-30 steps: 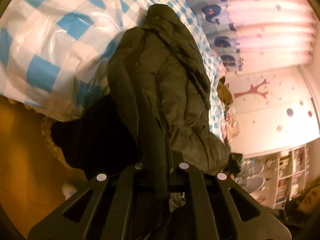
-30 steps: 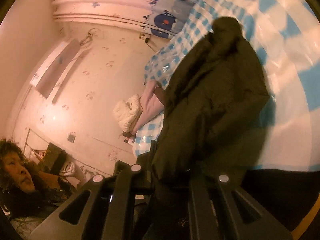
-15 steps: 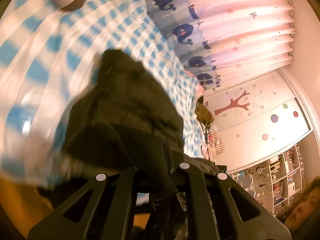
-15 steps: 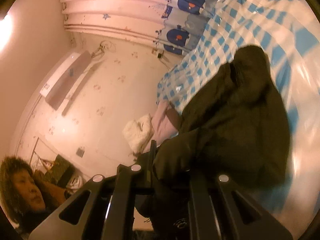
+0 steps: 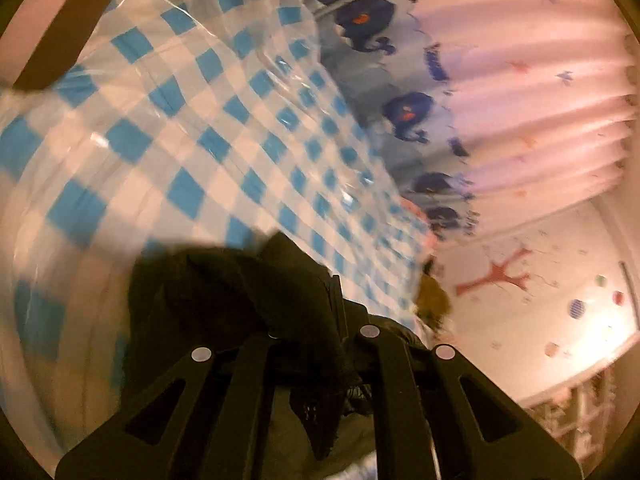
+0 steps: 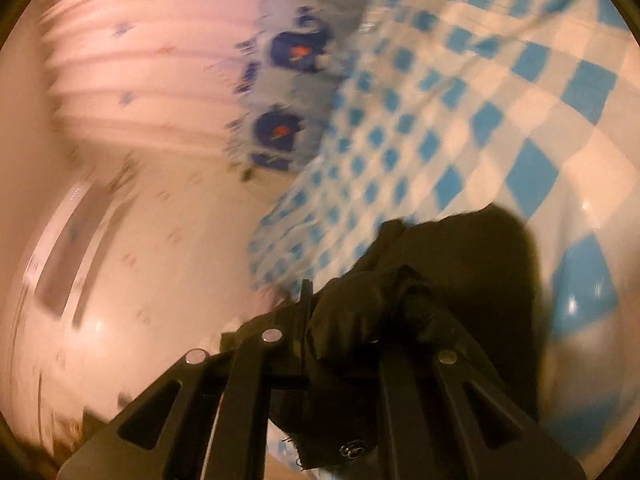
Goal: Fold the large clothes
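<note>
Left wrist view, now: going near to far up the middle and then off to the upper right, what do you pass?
Left gripper shut on the dark jacket → blue-checked sheet → whale-print curtain → pink curtain.

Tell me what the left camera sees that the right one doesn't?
Only the left view shows the tree decal on the wall, shelves and a brown strip at top left. Only the right view shows a long blurred wall fixture and a metal snap on the fabric. Both show the dark garment clamped in a gripper, the checked cover and the whale curtain.
</note>
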Action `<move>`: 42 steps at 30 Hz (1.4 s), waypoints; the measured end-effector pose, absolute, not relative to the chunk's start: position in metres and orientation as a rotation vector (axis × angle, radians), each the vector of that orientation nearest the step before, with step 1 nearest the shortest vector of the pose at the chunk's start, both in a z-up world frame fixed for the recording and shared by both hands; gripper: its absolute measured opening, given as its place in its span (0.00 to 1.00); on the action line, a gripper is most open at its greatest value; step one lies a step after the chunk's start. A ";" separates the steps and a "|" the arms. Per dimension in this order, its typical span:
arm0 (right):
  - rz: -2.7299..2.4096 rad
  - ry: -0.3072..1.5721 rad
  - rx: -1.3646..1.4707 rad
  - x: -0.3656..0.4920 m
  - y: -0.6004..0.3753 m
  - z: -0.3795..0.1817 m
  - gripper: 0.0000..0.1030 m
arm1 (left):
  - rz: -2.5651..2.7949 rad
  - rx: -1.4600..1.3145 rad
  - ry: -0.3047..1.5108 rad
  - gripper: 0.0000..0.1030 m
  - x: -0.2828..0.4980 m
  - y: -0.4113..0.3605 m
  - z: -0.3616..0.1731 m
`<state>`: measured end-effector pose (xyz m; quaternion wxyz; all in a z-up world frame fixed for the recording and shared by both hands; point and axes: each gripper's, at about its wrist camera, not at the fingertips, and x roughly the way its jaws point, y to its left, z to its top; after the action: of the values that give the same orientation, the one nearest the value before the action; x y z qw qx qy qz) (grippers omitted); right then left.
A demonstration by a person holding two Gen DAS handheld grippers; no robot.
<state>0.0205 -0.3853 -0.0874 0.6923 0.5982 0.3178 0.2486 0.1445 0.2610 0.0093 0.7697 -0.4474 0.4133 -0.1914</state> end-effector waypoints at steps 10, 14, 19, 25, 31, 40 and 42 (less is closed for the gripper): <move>0.417 0.851 1.534 0.080 -0.384 -0.175 0.35 | -0.229 -1.121 1.111 0.21 0.227 0.253 -0.102; 0.418 0.755 1.562 0.060 -0.405 -0.146 0.58 | -0.287 -1.232 1.005 0.56 0.220 0.279 -0.061; 0.426 0.647 1.392 0.042 -0.395 -0.077 0.77 | -0.219 -1.222 0.819 0.85 0.194 0.311 0.010; 0.628 0.829 0.913 0.080 -0.270 -0.025 0.77 | -0.470 -0.877 0.899 0.85 0.166 0.213 0.036; 0.536 0.898 0.717 0.150 -0.202 -0.066 0.77 | -0.494 -0.535 1.011 0.85 0.177 0.100 -0.034; 0.525 0.931 0.769 0.231 -0.195 -0.131 0.72 | -0.430 -0.626 1.020 0.74 0.226 0.122 -0.103; 0.533 0.937 0.782 0.226 -0.199 -0.126 0.72 | -0.419 -0.602 1.038 0.74 0.221 0.120 -0.102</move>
<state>0.2256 -0.1991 -0.1259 0.7864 0.3627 0.4346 0.2474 0.2215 0.1203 -0.1021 0.8048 -0.2811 0.4848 -0.1955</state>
